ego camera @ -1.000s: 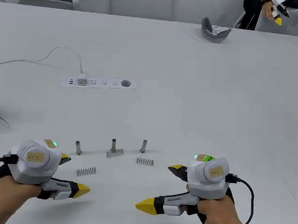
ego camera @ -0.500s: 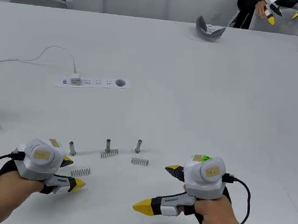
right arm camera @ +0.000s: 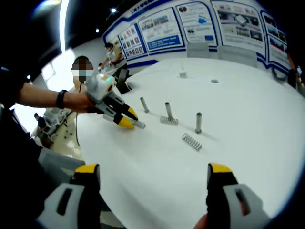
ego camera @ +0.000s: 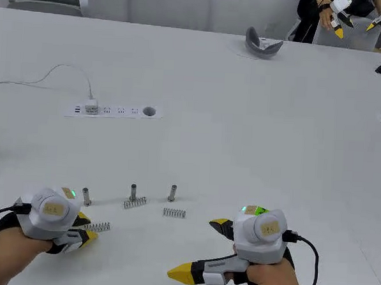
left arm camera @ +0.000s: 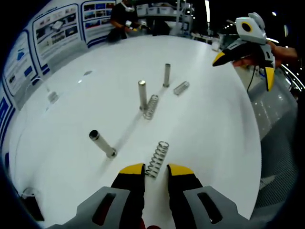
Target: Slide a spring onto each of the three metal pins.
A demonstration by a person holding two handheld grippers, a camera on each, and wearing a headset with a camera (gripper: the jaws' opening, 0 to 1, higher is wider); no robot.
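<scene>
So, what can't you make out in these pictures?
- Whether the left tongs pinch the nearest spring: its end sits between their tips, left gripper view.
- That spring's near end, head view: hidden behind the tongs.
- Grey object far back, head view: too small to identify.

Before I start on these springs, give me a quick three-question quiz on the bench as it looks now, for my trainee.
1. True or false: one of the springs is already on one of the pins.
2. How many pins stand upright on the table?
3. The left gripper has its tips: A. on either side of the end of one of the springs; B. clamped on one of the pins; C. wide apart over bare table.

Key: 1 false; 2 three; 3 A.
</scene>
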